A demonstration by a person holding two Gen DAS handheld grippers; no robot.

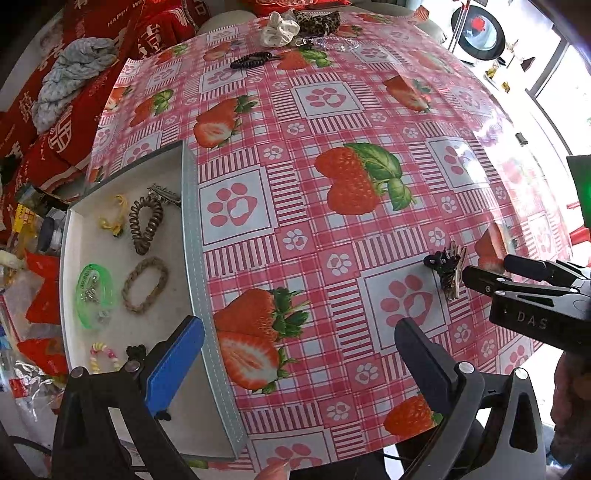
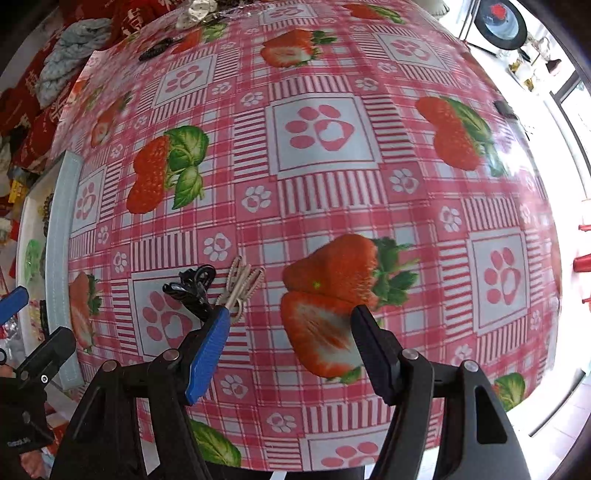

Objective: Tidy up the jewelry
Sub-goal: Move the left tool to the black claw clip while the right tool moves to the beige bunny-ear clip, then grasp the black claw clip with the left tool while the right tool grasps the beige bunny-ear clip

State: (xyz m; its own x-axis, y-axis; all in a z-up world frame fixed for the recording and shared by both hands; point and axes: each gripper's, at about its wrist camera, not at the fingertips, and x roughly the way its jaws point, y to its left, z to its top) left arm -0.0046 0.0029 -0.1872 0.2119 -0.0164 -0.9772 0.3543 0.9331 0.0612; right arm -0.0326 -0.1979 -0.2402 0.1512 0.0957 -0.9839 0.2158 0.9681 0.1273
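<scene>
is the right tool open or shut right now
Open. In the right wrist view the right tool has its fingers wide apart with only tablecloth between them; the hair clip lies beside the blue finger, ungripped.

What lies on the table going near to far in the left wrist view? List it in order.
Hair claw clip → black spiral hair tie → white scrunchie, with a leopard-print scrunchie beside it at about the same depth.

The centre of the tablecloth [image 1: 332, 110] is unobstructed. Obstacles: tray [image 1: 192, 240] wall at frame left; claw clip [image 1: 448, 273] at right, just beside the right gripper [image 1: 491, 275]; scrunchies [image 1: 279, 27] at top.
</scene>
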